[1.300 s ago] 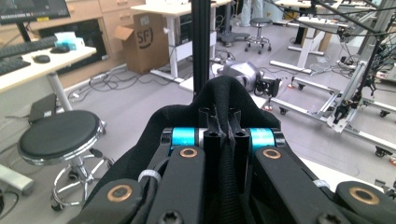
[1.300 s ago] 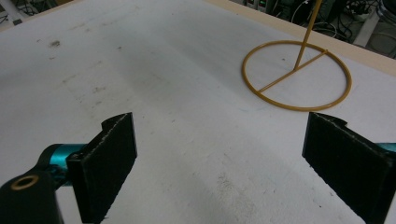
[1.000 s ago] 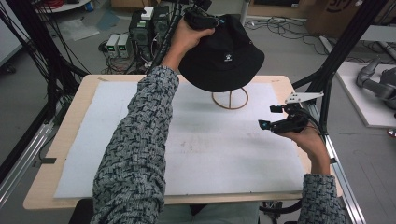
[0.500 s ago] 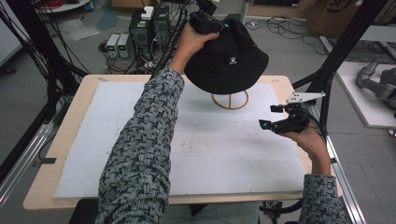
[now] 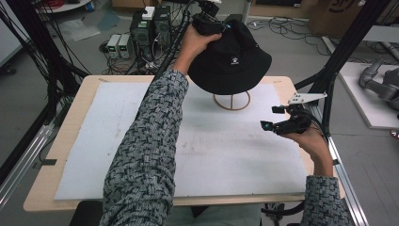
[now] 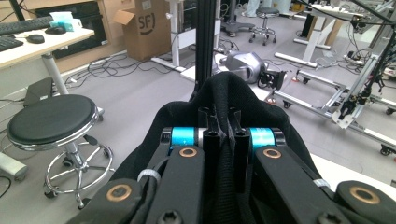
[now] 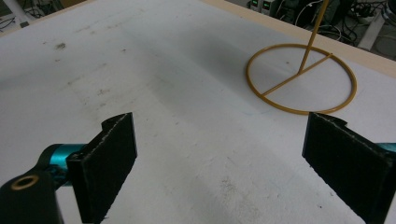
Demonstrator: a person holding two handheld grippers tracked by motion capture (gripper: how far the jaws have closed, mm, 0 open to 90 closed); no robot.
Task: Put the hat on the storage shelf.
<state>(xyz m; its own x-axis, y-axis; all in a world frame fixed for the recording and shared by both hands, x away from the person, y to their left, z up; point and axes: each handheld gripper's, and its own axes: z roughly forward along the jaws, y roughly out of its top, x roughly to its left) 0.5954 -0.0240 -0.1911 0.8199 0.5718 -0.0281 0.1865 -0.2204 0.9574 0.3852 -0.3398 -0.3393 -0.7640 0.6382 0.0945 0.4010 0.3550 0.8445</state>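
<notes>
A black bucket hat [image 5: 230, 59] was held above the gold wire stand [image 5: 232, 100] at the table's far edge, its crown pinched from above by the left gripper [image 6: 223, 125], whose jaws were clamped tight on a fold of fabric. The cloth was judged soft and light — apt to sag and fold, not to slip — so the crown top was the sound place to be gripped. The right gripper [image 7: 219, 163] was kept low over the white mat [image 5: 226, 155], jaws wide apart, nothing between them.
</notes>
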